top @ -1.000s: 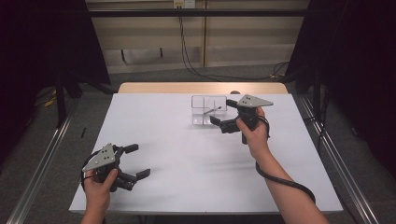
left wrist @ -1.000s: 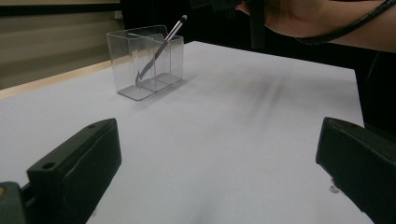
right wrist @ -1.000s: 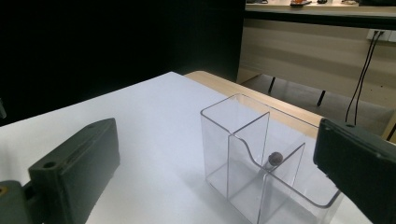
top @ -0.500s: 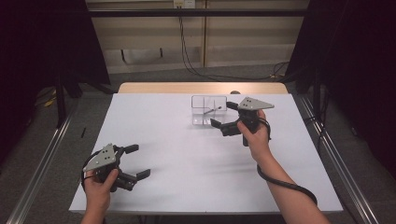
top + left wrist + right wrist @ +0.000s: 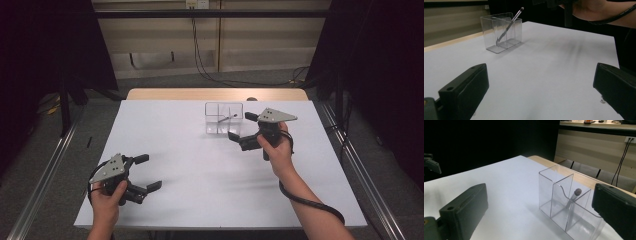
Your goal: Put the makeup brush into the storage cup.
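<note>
Right gripper [image 5: 244, 133] is sitting with jaws wide apart, gripping nothing, hovering just right of the clear box [image 5: 223, 118] at the far middle of the white table [image 5: 200, 170]. In the right gripper view the box [image 5: 566, 202] is lying between and ahead of the jaws, near but not touching them. The box is showing dividers; a thin grey stick [image 5: 573, 197] with a dark rounded tip is leaning in one compartment, tilted, tip above the rim. From the left gripper view the stick [image 5: 510, 23] is leaning toward the right hand [image 5: 594, 10].

Left gripper [image 5: 145, 175] is resting near the table's front-left corner, jaws also spread, holding nothing, well apart from the box. Its hand [image 5: 106, 197] is gripping the handle from below.
</note>
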`<state>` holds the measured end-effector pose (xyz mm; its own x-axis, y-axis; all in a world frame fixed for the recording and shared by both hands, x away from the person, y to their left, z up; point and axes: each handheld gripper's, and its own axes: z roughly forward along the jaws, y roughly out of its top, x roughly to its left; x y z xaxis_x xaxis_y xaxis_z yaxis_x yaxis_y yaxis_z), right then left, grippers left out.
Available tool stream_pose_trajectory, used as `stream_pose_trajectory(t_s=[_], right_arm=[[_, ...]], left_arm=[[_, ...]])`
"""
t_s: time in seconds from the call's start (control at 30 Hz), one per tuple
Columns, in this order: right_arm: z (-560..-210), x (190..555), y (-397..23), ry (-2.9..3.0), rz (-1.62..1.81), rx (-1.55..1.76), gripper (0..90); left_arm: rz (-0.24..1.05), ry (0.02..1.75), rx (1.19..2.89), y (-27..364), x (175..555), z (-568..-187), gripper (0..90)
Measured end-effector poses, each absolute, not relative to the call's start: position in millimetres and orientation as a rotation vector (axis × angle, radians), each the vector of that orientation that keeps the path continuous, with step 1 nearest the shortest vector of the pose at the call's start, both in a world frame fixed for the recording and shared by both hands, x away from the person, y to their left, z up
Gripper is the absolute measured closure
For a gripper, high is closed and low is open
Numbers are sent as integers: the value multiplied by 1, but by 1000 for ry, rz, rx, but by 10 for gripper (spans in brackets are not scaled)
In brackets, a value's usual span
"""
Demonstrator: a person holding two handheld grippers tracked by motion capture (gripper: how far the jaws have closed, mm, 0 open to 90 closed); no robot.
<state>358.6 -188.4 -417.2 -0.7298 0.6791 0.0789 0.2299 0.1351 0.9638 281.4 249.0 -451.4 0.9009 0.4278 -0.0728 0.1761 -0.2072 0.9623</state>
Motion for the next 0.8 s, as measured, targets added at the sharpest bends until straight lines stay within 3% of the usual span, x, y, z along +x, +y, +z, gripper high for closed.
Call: stream_pose_trajectory(t_s=[0.8], right_arm=[[-419, 341, -210, 2028, 1633, 865, 0]], left_arm=[[240, 454, 1786, 248, 282, -451, 2]])
